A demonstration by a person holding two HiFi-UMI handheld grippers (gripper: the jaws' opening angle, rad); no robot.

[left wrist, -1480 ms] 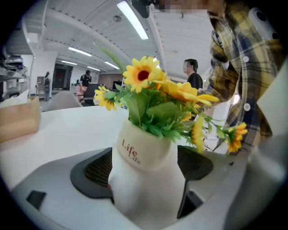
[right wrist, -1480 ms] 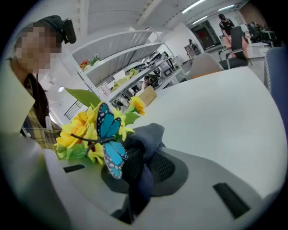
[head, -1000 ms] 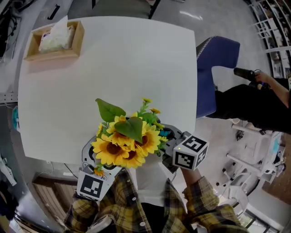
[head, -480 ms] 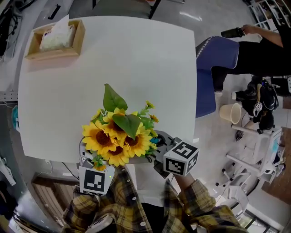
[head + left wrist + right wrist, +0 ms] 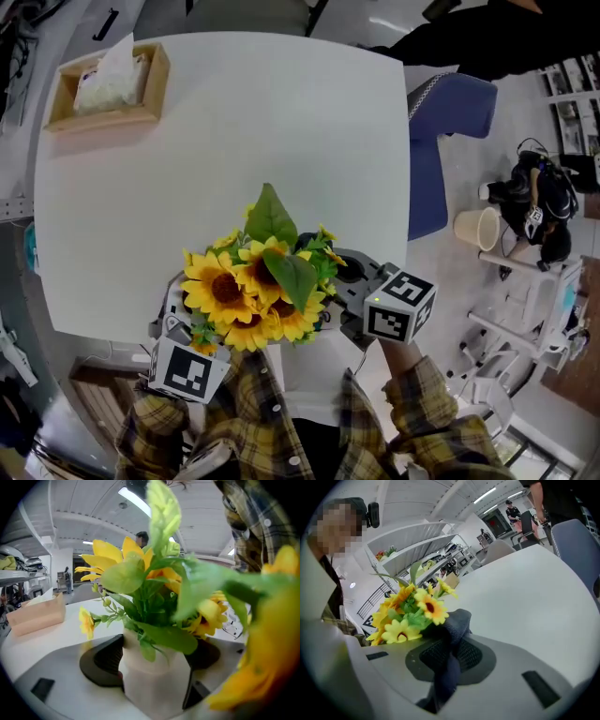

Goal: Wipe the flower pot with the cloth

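- White table (image 5: 234, 122), bare except for a tissue box (image 5: 111, 80) at the far left corner; work is at the near edge.
- Left gripper (image 5: 152, 658): jaws closing wide on the flower pot (image 5: 154, 686), pads against both sides, likely to steady it for wiping.
- Right gripper (image 5: 450, 656): jaws clamped on the dark cloth (image 5: 457, 620), its free end up beside the sunflowers (image 5: 253, 300).
- Head view: blooms hide the pot and cloth. The pot's pale wall shows only in the left gripper view, the pinched cloth only in the right.

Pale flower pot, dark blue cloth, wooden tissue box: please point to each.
pale flower pot (image 5: 153, 683): left gripper view, front wall.
dark blue cloth (image 5: 458, 620): right gripper view, bunched top.
wooden tissue box (image 5: 103, 119): head view, near wall.
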